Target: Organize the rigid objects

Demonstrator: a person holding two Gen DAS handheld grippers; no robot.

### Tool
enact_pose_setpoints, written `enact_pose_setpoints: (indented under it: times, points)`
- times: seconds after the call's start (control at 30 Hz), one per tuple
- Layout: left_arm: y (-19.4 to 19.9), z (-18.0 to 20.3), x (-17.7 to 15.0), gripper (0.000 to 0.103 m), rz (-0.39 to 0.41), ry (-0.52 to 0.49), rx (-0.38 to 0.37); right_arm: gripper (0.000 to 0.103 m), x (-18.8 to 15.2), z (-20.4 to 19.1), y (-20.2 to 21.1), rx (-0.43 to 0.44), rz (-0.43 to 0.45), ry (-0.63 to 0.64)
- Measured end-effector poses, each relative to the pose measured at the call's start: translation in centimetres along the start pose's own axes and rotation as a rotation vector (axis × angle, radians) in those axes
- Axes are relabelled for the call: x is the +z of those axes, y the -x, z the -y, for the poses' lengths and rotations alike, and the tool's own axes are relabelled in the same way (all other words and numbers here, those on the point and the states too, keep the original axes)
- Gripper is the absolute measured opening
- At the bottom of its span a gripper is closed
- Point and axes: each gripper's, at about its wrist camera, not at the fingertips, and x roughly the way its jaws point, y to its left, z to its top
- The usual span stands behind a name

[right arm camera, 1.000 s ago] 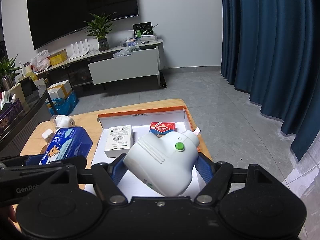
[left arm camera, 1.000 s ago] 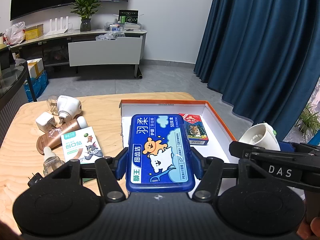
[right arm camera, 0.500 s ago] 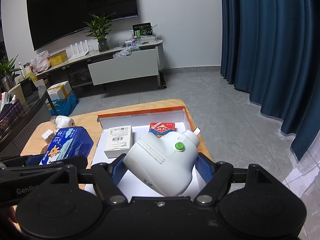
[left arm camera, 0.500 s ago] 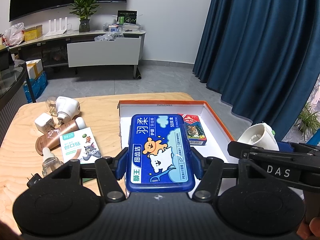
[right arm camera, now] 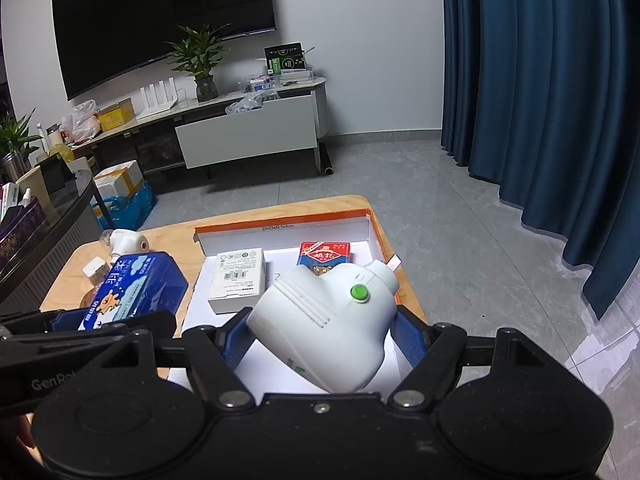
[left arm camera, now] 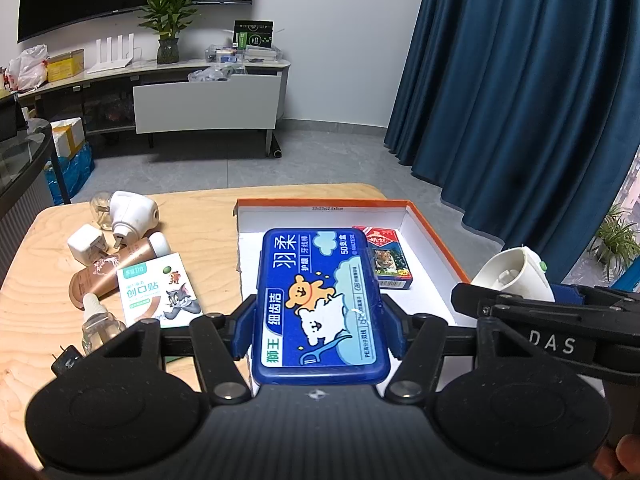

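Blue floss case (left arm camera: 320, 304) and white plug-in device (right arm camera: 328, 320), both gripped.
We clamp one in each gripper, left (left arm camera: 320, 320) and right (right arm camera: 320, 332), fingers closed on them, over the orange-rimmed box (right arm camera: 280, 220).

Both wrist cameras look forward and downward from close above the desk's (left arm camera: 208, 216) near edge, left beside right. Both views share the orange-rimmed box (right arm camera: 280, 222) and the far TV wall.

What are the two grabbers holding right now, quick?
Left gripper: closed on the blue floss box.
Right gripper: closed on the white plug-in device with a green button.
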Motion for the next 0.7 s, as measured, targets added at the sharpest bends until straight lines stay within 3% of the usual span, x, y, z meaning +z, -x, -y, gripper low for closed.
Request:
enact_pose_setpoints:
  times: [0.7]
  points:
    - [-0.11, 0.05, -0.07, 0.063, -0.004, 0.002, 0.0, 0.088, -0.08, 0.17, -0.26, -0.002, -0.003, -0.006]
